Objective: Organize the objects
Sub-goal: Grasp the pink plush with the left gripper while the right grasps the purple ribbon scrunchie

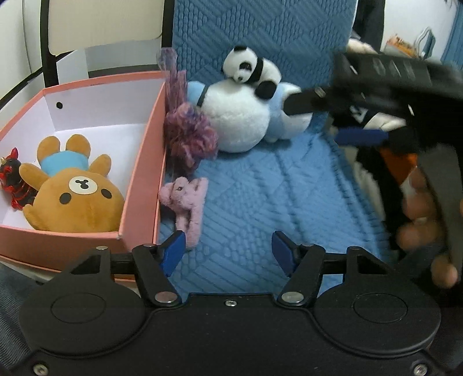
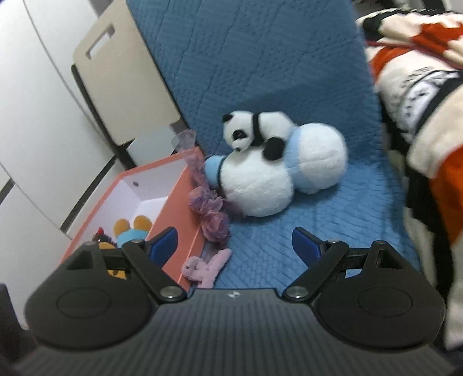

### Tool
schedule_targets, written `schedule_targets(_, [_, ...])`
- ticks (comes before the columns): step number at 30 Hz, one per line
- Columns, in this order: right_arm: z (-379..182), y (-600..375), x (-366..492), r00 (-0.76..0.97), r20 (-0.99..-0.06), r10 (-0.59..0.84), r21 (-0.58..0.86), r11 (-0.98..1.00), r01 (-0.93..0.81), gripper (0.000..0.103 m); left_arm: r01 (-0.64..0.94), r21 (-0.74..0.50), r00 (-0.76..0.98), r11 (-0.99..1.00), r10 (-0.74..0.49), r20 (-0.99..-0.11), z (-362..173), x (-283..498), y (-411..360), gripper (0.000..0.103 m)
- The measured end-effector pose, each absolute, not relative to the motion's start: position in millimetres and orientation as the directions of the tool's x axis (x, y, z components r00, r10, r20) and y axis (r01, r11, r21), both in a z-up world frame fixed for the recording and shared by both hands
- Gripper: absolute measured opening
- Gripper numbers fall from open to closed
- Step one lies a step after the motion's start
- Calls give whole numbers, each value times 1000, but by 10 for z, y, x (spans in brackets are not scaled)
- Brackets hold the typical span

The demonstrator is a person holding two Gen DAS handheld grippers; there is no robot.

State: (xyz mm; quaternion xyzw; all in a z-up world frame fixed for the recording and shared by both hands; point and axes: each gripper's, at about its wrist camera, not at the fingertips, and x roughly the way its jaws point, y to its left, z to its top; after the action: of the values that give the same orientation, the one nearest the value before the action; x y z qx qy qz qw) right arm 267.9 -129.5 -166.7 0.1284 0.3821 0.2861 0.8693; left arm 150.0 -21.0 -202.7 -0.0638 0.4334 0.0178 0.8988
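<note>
A pink box [image 1: 141,162] [image 2: 176,199] stands at the left on a blue quilt [image 1: 260,188] [image 2: 260,72]. In it lie a brown bear [image 1: 72,191] and a small red-black figure [image 1: 14,179]. Beside the box lie a purple yarn toy [image 1: 188,136] [image 2: 211,214] and a small pink plush [image 1: 188,202] [image 2: 205,269]. A panda [image 1: 251,69] [image 2: 257,130] rests on a white-and-blue plush [image 1: 240,115] [image 2: 275,173]. My left gripper [image 1: 228,251] is open and empty over the quilt. My right gripper [image 2: 234,245] [image 1: 321,118] is open and empty, close to the white plush.
A chair with a beige back [image 1: 101,26] [image 2: 124,66] stands behind the box. A red, white and black blanket [image 2: 419,101] is heaped at the right. White cabinet doors [image 2: 34,130] are at the left.
</note>
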Motion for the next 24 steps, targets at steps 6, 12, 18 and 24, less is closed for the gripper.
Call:
schedule_targets(6, [-1876,-948,3021,369,-658,657,457,737,-498,88,-78,-92,610,993,-25,-792,-2266,1682,-232,58])
schedule_targets(12, [-2089,-663,3318,261,-712,652,470,718,-513,77,-91,10,604,996,63,-795,-2449,1854,-326,57])
schedule_targets(18, [-2196,-420,3546,238,-735,635,436,712,-550,68,-83,106,597,991,135,-791,-2604,1985,-401,56])
schedule_targets(24, [-2302,-227,3752,211,-752,624,424,704,-570,43,-91,149,584,985,174,-793,-2741,2095,-431,52])
